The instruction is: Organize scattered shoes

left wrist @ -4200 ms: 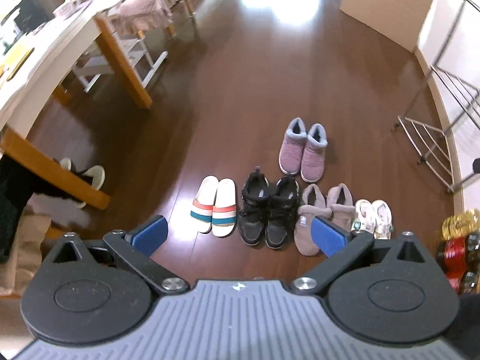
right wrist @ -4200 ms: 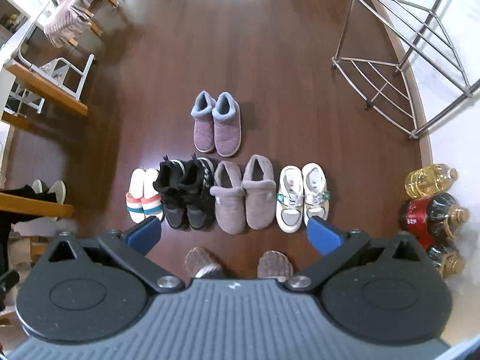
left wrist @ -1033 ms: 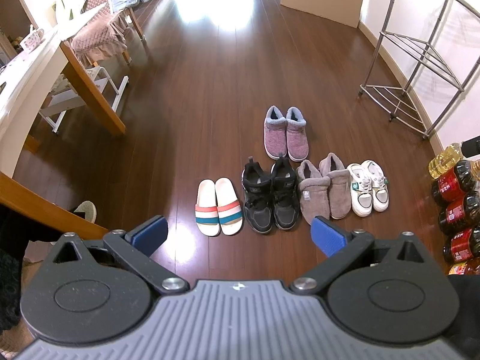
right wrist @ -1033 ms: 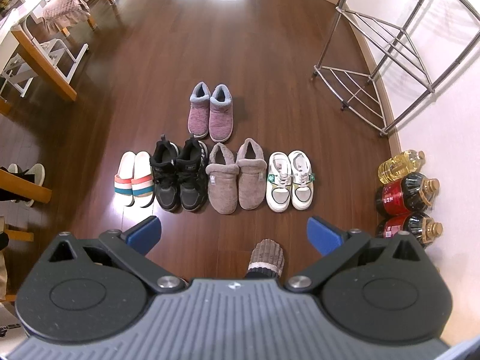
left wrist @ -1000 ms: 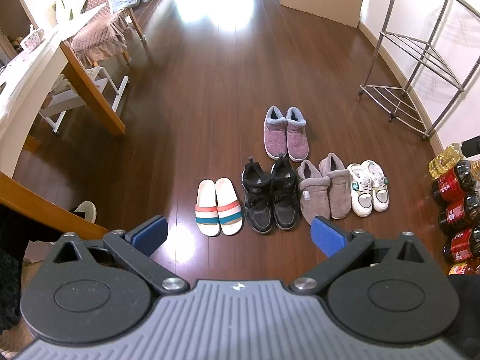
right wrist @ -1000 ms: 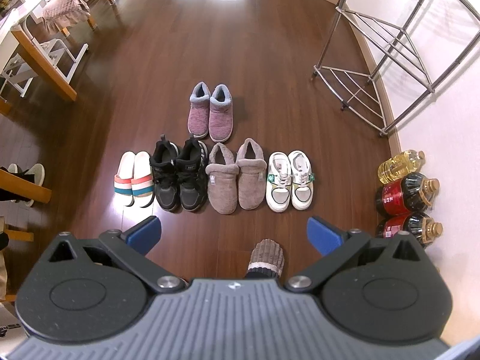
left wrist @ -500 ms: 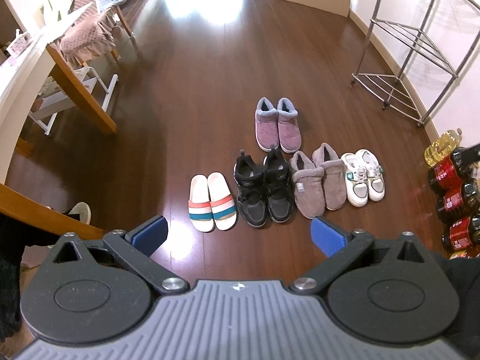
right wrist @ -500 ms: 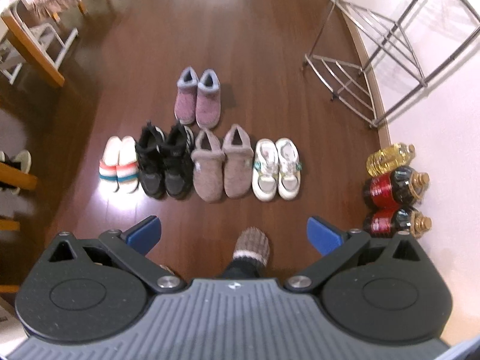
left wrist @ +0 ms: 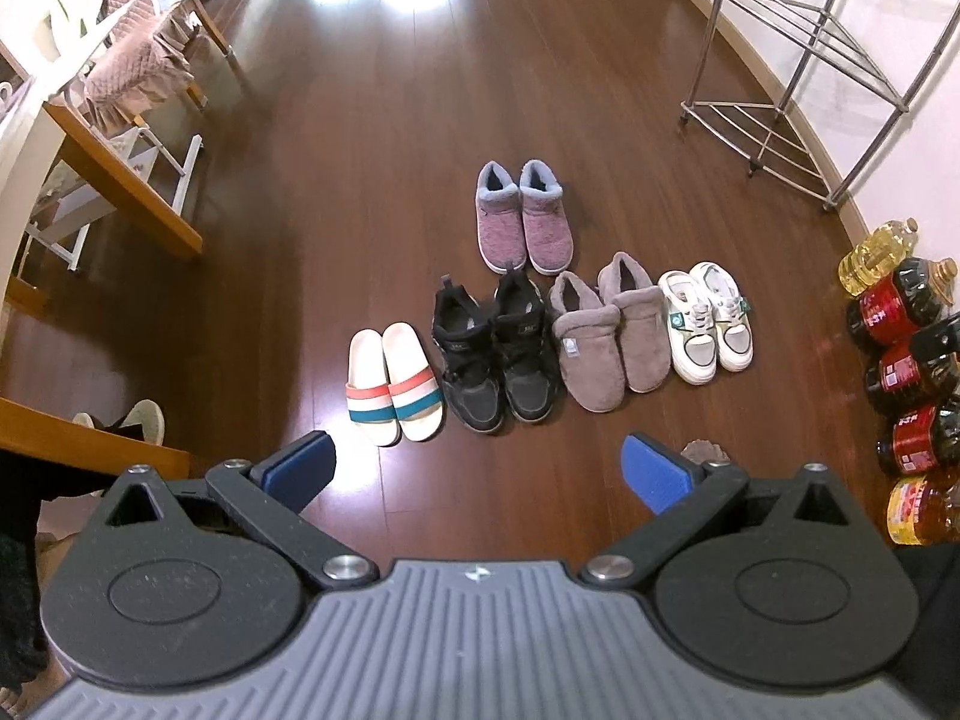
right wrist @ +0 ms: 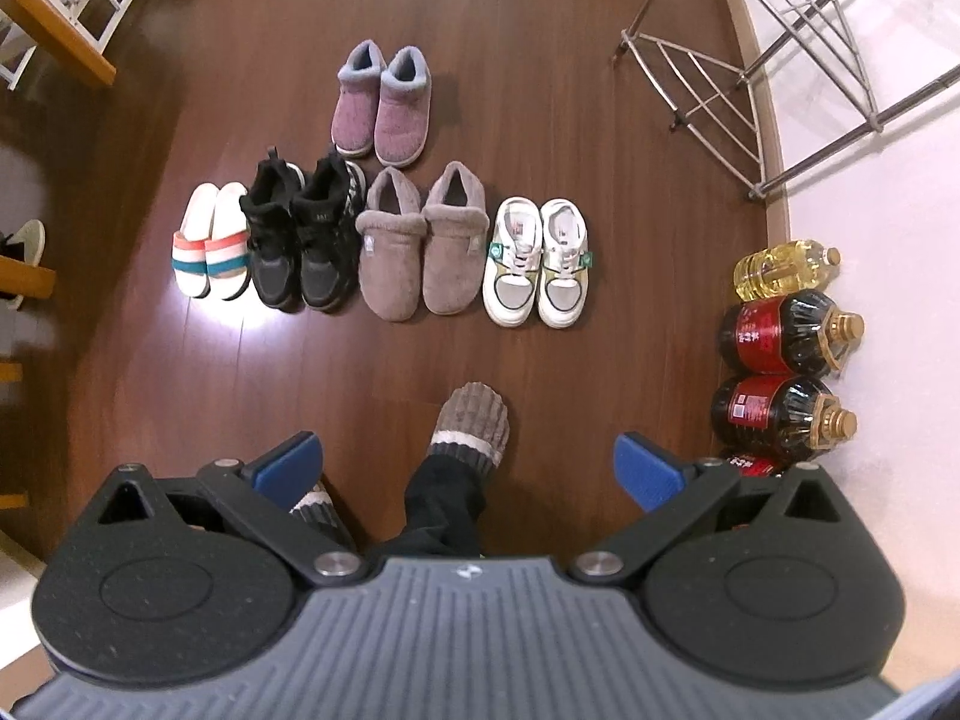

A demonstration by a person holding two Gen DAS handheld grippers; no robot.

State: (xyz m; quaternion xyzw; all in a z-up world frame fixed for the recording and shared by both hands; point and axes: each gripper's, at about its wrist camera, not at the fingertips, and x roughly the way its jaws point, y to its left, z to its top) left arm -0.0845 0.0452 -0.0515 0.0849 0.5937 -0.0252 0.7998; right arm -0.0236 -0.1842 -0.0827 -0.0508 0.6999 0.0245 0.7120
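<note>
On the dark wood floor a row of paired shoes stands side by side: striped white slides, black sneakers, grey-brown fleece slippers and white sneakers. A purple fleece pair sits behind the row. My left gripper and right gripper both hang open high above the floor, well short of the shoes, with nothing between their blue pads.
A person's foot in a ribbed slipper stands just before the row. Oil and dark bottles line the right wall. A metal corner rack stands at the back right, a wooden table at the left.
Both grippers have risen and drawn back, so the shoes look smaller and farther. The person's foot has come further into the right wrist view. The shoes have not moved.
</note>
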